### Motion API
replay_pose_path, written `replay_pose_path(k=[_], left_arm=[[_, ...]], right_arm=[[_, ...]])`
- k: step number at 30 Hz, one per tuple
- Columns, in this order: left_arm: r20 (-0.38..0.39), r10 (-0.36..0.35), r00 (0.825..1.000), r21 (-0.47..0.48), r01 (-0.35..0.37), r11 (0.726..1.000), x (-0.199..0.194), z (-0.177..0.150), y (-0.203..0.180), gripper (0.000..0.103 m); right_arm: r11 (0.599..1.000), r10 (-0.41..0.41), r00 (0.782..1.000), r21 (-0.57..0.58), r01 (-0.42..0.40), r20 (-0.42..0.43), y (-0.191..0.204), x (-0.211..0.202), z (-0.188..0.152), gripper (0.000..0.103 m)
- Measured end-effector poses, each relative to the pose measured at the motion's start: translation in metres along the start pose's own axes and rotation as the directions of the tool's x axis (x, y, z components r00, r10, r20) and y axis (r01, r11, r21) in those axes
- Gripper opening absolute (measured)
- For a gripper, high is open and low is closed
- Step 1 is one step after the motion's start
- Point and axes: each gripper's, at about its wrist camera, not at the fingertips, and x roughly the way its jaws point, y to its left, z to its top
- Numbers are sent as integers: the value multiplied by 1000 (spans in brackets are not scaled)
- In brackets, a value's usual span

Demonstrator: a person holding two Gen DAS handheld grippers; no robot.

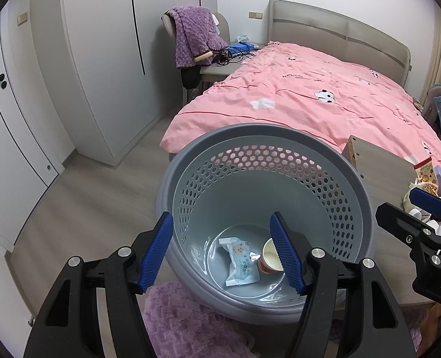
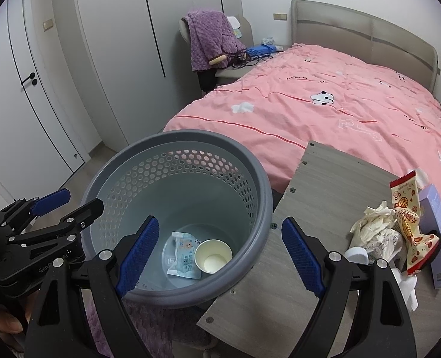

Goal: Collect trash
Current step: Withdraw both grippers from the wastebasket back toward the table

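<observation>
Both the left gripper (image 1: pixel 223 250) and the right gripper (image 2: pixel 220 253) are held spread wide, gripping nothing. A cup (image 2: pixel 213 256) and a wipe pack (image 2: pixel 183 258) lie in the bin (image 2: pixel 250 161). More trash (image 2: pixel 399 232) is piled on the board (image 2: pixel 325 185), to the bin's right.

Grey honeycomb-perforated basket (image 2: pixel 250 179), pink panda-print bedspread (image 2: pixel 325 110), purple blanket (image 2: pixel 205 35), red-orange snack wrapper (image 2: pixel 408 220)

Wrappers (image 2: pixel 411 232) on grey table (image 2: pixel 319 191)

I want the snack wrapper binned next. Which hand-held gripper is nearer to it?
Right. The right hand-held gripper hangs open beside the snack wrapper; the left hand-held gripper is open over the bin, farther off.
</observation>
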Motion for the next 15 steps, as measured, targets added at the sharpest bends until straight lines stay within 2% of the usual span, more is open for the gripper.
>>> replay_pose_path(k=[10,15], left_arm=[[18,-30,999,26,29,999,-11,-4,-15,67],[23,-70,997,47,69,997,-17,-7,-27,67]], right_arm=[[1000,-23,1000,22,22,14,-9,-16,-8,84],[997,-55,998,49,54,24,-21,-29,-15,84]])
